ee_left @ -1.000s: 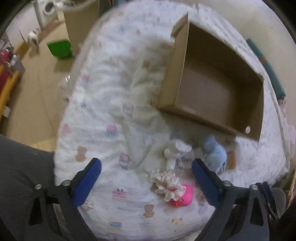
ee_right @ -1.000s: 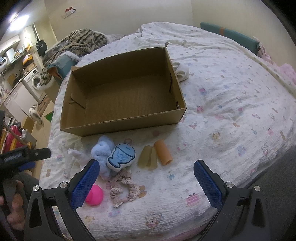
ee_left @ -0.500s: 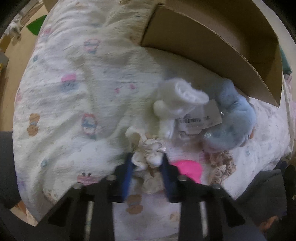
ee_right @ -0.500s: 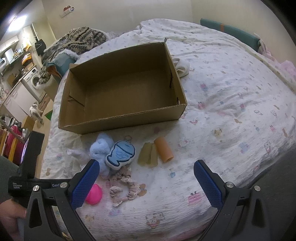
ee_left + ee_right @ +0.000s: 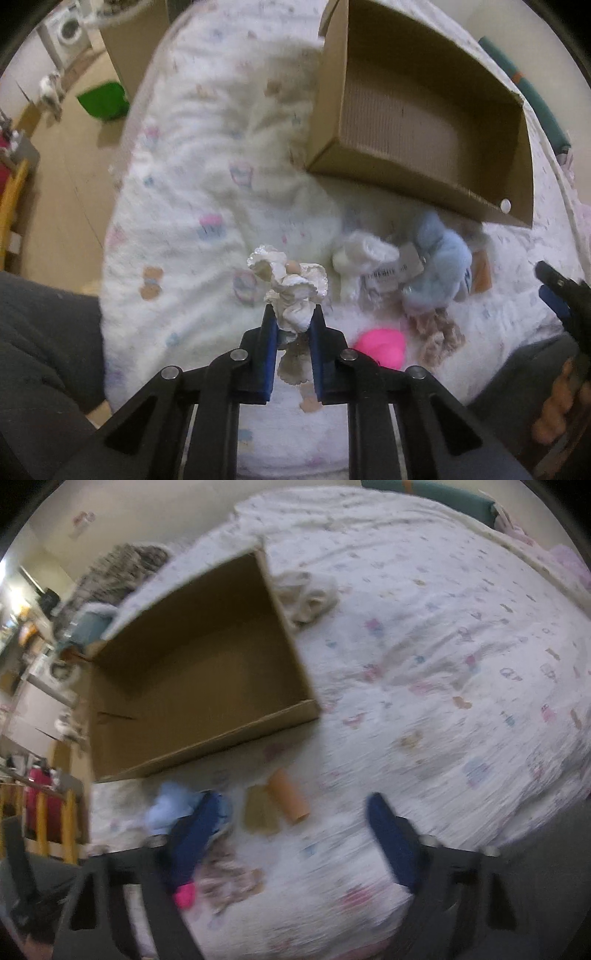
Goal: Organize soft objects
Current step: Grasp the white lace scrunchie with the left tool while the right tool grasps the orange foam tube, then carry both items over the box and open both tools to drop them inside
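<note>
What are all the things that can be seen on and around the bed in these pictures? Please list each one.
box: 1, brown cardboard, open, nothing visible inside, on the bed
bed: 1, white cover with small coloured prints
white scrunchie: 1, held above the cover
white sock: 1, beside the blue toy
blue toy: 1, light blue plush with paper tag, near the box
pink ball: 1, bright pink
beige scrunchie: 1, right of the ball
orange roll: 1, before the box
olive piece: 1, beside the roll
cloth: 1, cream, behind the box
left gripper: fingers shut on the white scrunchie
right gripper: fingers open, blurred
</note>
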{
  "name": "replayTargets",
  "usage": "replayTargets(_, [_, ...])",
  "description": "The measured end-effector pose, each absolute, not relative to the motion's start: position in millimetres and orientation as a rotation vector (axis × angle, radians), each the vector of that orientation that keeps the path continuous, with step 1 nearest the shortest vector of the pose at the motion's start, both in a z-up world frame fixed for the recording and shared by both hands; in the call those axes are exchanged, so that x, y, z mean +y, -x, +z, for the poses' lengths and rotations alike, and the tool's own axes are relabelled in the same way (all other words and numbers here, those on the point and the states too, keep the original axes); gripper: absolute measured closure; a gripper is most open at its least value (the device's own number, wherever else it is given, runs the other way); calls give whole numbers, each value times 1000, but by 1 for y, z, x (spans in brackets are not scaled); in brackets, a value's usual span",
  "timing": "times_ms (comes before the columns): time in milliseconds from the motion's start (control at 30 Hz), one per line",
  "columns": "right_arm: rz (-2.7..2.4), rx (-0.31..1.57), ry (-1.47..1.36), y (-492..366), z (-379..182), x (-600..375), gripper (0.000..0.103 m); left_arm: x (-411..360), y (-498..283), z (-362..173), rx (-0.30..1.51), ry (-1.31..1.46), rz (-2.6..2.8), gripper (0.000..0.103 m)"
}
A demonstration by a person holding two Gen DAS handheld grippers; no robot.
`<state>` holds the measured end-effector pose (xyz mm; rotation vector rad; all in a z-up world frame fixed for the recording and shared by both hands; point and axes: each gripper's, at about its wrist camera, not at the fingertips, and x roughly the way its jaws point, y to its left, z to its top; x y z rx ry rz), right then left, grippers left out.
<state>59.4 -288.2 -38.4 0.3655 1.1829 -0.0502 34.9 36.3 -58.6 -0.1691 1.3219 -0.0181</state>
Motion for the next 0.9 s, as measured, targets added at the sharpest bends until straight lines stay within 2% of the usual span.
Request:
replayTargets(33, [-43, 1229, -390, -67, -47, -292, 34, 39, -35, -55, 1308, 160, -13, 89])
replayTargets(100, [-21, 1329, -423, -81, -69, -294, 58, 33, -37, -54, 1284, 147, -7, 89])
replayTargets(133, [-17, 1360, -429, -84, -78, -293, 60, 32, -40, -53, 1277, 143, -7, 89])
replayTargets(367, [11, 1445, -364, -96, -109, -272, 61, 29, -41, -58, 1289, 161, -31, 89])
replayTargets(433, [15, 1449, -327, -97, -110, -265, 67, 27, -42, -59, 1297, 168, -31, 89])
replayTargets(467, [24, 1447, -318, -97, -110, -263, 73, 26, -42, -60, 1299, 171, -32, 89])
replayTargets(500, [33, 1446, -317, -97, -110, -262, 82, 26, -42, -60, 1299, 173, -33, 89])
replayTargets(567, [51, 1438, -331, -96, -109, -261, 90, 24, -42, -59, 1294, 168, -32, 89])
replayTargets(733, [84, 1398, -376, -86, -84, -266, 93, 29, -43, -51, 1281, 180, -33, 89])
replayTargets(900, [134, 1313, -393, -75, -49, -269, 93, 27, -53, -20, 1207, 150, -49, 89])
